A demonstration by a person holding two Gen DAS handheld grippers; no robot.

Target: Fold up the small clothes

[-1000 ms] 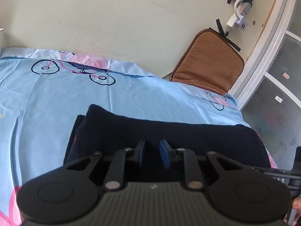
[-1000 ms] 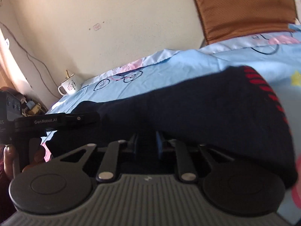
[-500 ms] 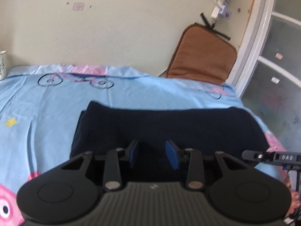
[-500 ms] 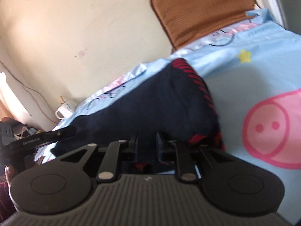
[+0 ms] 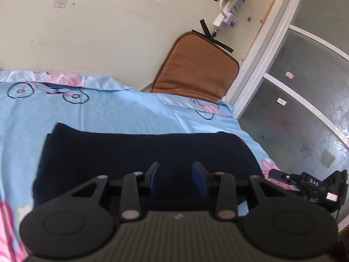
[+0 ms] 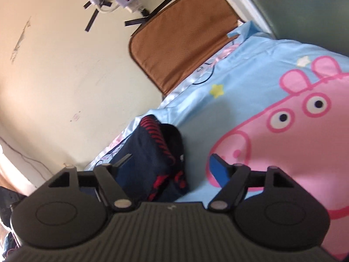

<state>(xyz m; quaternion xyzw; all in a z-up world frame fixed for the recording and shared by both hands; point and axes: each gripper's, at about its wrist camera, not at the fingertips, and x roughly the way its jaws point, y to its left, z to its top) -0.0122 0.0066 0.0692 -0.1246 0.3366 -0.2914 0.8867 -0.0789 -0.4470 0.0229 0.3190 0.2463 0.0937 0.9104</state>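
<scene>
A folded navy garment (image 5: 141, 150) with red stripes lies flat on the blue cartoon bedsheet (image 5: 109, 113). My left gripper (image 5: 175, 178) is open and empty, hovering just above the garment's near edge. My right gripper (image 6: 170, 163) is wide open and empty at the garment's striped end (image 6: 152, 148); its left finger is over the cloth and its right finger over the sheet. The right gripper's tip also shows in the left wrist view (image 5: 305, 181) at the bed's right edge.
A brown cushion (image 5: 196, 74) leans against the cream wall at the head of the bed. A power strip and plug (image 5: 229, 15) are taped to the wall above it. A white door frame (image 5: 261, 54) and frosted glass panels (image 5: 305, 100) stand to the right.
Both grippers have opened and let go of the garment, which now lies folded on the sheet. The right gripper has swung away to the garment's striped end.
</scene>
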